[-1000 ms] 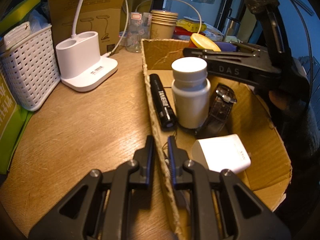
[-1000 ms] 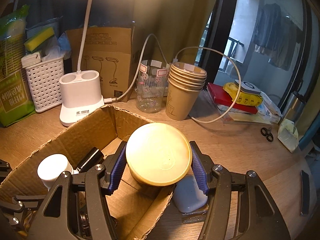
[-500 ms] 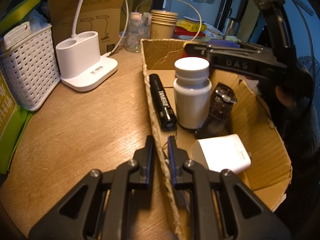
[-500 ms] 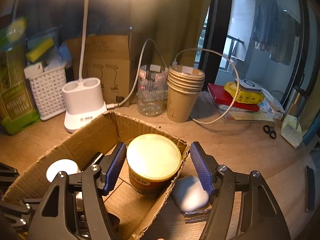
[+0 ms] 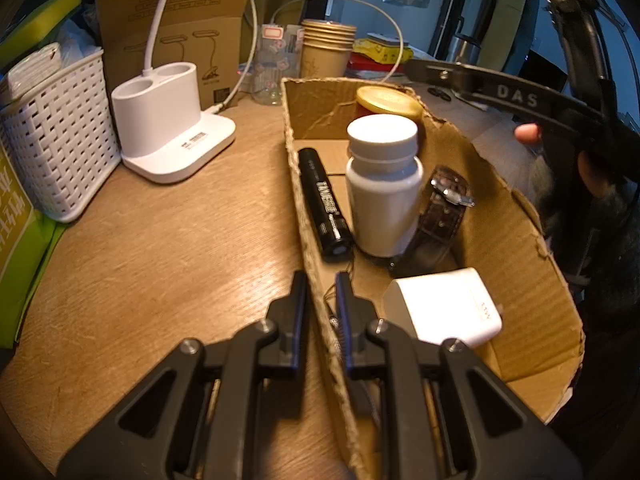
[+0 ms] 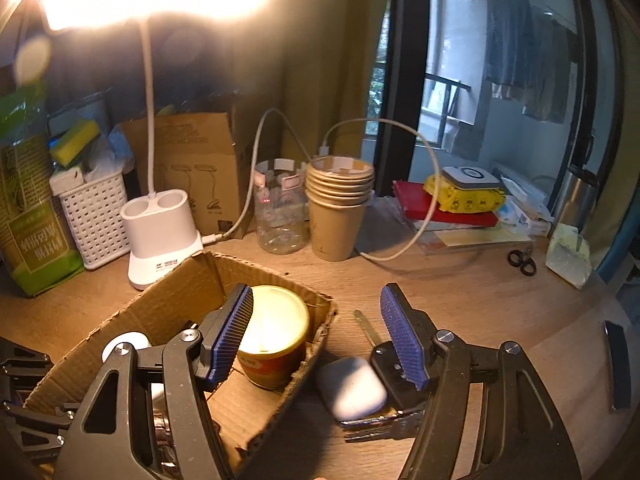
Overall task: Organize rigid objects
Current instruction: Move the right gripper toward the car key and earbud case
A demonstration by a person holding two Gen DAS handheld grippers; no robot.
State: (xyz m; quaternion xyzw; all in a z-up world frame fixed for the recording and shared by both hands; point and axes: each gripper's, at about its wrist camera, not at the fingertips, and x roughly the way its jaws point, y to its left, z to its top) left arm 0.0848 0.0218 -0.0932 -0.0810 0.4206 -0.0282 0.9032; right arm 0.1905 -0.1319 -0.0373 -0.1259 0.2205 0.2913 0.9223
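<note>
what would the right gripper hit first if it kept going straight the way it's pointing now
Probably the bare wooden desk just past the cardboard box's corner. The right gripper is open, the yellow-lidded jar left of its line. Depth is uncertain.

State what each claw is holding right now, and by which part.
The left claw is clamped on the near side wall of the cardboard box. The right claw is open and holds nothing; the yellow-lidded jar stands free in the box.

Wooden table [image 5: 160, 248], cardboard box [image 5: 516, 264], lamp base [image 5: 172, 128]

Wooden desk [image 6: 460, 288], window [image 6: 452, 92] (dusk, perhaps)
</note>
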